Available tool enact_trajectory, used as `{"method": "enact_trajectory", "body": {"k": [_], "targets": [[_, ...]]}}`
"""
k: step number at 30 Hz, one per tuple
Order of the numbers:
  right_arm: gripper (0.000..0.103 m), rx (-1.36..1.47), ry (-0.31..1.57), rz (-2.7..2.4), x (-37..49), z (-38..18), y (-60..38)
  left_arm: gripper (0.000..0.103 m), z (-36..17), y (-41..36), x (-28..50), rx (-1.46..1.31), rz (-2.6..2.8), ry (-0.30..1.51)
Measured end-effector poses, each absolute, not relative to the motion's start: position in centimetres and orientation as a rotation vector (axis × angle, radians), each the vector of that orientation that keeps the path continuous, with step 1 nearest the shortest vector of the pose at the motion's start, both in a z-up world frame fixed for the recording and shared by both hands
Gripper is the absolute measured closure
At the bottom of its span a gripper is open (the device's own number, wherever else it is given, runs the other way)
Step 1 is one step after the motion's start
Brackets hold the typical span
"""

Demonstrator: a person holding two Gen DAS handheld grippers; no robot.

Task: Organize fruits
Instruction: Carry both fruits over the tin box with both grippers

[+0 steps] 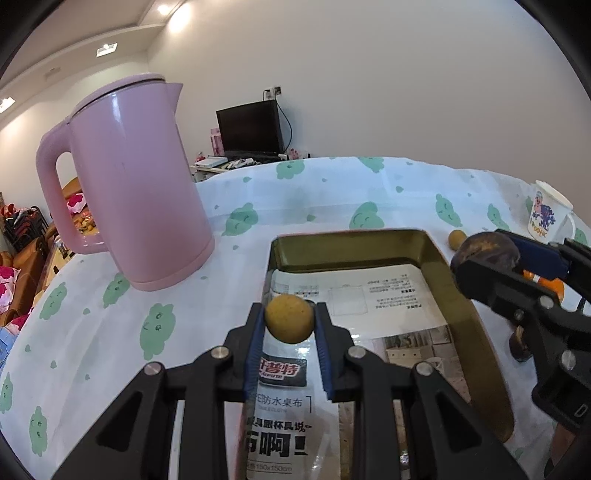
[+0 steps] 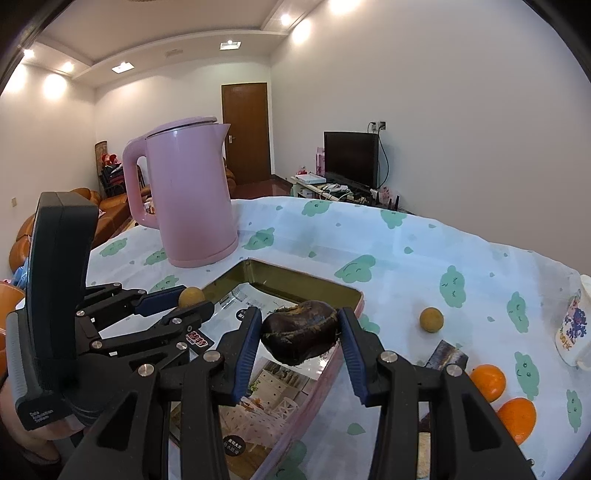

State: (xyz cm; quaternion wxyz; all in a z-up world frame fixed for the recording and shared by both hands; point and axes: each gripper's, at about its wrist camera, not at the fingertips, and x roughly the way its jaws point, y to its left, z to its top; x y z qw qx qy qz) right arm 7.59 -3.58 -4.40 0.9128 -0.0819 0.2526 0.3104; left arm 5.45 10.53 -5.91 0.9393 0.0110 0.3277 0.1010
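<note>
Currently left gripper [image 1: 289, 325] pinches a small round tan fruit [image 1: 289, 318] above the gold-lined rectangular metal tin [image 1: 458, 295]; right gripper [image 2: 300, 334] clamps a dark wrinkled brown fruit [image 2: 300, 330] over the tin's right rim. Tall pink plastic kettle [image 2: 188, 195] stands just behind the tin. Second tan fruit [image 2: 431, 319], two oranges [image 2: 487, 382] and a printed white mug [image 2: 574, 325] sit on the cloud-print tablecloth [image 2: 406, 266], right of the tin.

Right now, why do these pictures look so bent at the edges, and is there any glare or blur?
Left wrist view: fisheye lens, dark corners, the tablecloth edge bows upward, and ceiling lights blow out to white. Right wrist view: the same bending, bright ceiling spots, and the dark fruit in the jaws stays sharp. No clear motion blur in either.
</note>
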Motion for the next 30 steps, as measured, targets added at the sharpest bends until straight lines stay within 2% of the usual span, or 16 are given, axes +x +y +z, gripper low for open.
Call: {"method": "enact_trajectory", "body": {"k": [30], "targets": [[0.058, -0.219, 0.582, 0.645, 8.3, -6.4, -1.8, 0.075, -6.8, 10.5, 6.3, 0.021, 0.176, 0.707]]}}
